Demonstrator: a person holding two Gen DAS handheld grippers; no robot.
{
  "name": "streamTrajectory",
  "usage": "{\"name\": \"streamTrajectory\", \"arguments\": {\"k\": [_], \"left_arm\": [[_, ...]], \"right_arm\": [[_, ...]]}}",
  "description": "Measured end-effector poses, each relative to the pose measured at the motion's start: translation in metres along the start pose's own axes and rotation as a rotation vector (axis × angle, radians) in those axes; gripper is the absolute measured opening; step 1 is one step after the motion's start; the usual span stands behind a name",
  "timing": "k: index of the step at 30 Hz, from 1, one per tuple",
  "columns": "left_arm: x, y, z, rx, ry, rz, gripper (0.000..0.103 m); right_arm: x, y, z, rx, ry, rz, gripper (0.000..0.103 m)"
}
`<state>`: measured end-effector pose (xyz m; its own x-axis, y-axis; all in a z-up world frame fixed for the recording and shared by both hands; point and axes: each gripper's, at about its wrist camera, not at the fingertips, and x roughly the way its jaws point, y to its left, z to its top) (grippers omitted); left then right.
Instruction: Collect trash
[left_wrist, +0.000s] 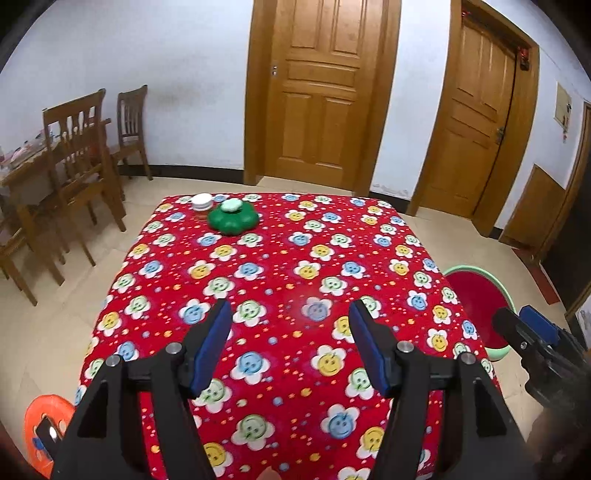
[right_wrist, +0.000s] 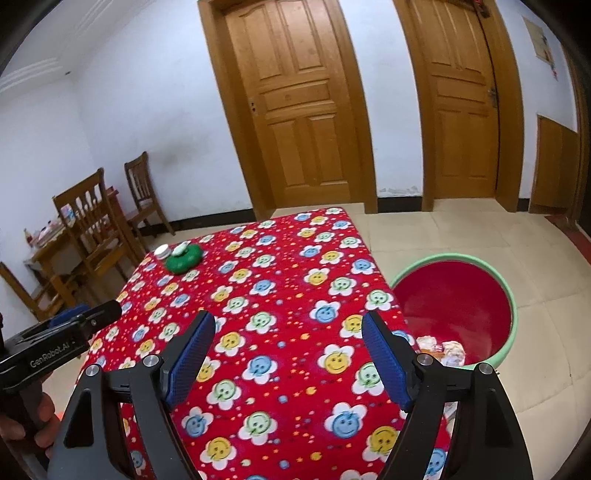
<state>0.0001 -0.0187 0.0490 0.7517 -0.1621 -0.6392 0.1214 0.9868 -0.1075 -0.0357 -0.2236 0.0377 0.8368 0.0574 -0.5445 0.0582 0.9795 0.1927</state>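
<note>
A: Since both grippers hang spread with nothing in them, what's next?

B: My guess: hunt for leftovers. The left gripper and right gripper hover over the table's near edge, released. Scraps already lie in the bin on the floor off the right edge, just beside the right gripper.

A: And the far-left corner?

B: A green dish and a jar, well apart from both. Approach low and squarely.

left wrist: above table near edge, facing doors | right wrist: same edge, angled toward basin | shared: table, doors
</note>
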Motion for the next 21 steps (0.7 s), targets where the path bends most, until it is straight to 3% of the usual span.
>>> {"name": "streamTrajectory", "arguments": {"k": [21], "left_arm": [[0.001, 0.021, -0.011, -0.045, 0.002, 0.052, 0.065]], "right_arm": [[0.007, 0.026, -0.012, -0.041, 0.025, -0.005, 0.082]]}}
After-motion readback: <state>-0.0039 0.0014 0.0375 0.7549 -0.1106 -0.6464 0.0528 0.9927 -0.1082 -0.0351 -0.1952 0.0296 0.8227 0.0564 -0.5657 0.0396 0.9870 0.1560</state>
